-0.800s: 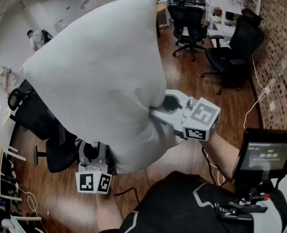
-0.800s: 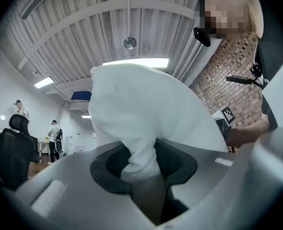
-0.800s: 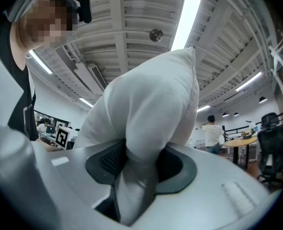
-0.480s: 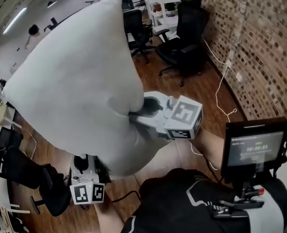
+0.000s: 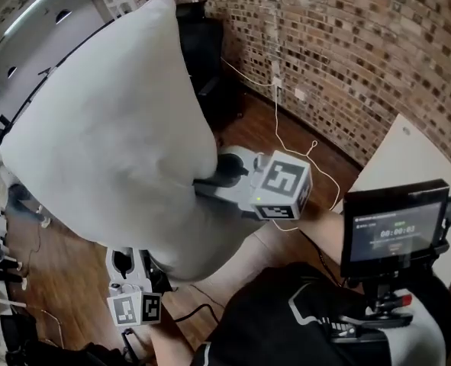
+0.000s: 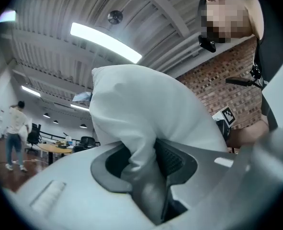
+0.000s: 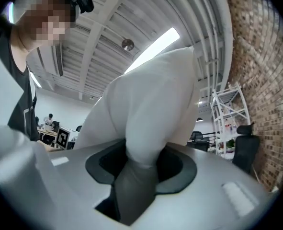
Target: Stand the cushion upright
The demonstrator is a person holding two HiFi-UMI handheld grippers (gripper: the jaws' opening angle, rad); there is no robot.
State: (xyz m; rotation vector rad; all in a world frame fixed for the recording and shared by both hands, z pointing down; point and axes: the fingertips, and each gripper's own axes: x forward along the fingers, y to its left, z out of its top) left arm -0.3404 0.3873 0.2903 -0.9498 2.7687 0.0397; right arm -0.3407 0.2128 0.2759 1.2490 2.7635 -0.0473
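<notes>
A large white cushion (image 5: pixel 111 128) is held up in the air in front of me, filling the left half of the head view. My right gripper (image 5: pixel 202 183) is shut on a pinched fold at its right edge, marker cube facing me. My left gripper (image 5: pixel 145 261) grips its lower edge from below; its jaws are hidden there by the cushion. In the left gripper view the cushion (image 6: pixel 146 123) bulges up from the jaws, which pinch a fold of fabric. In the right gripper view the cushion (image 7: pixel 151 114) rises from the jaws the same way.
A brick wall (image 5: pixel 347 44) with a socket and trailing white cable (image 5: pixel 286 128) stands ahead on the right. A pale table corner (image 5: pixel 401 158) shows at right, a chest-mounted screen (image 5: pixel 393 227) below it. Wooden floor (image 5: pixel 49 265) lies underneath. A dark office chair (image 5: pixel 202 44) stands behind the cushion.
The view has swung right: office chairs and people gave way to the brick wall and a table corner. Both grippers keep their hold on the cushion, carried along with the turn.
</notes>
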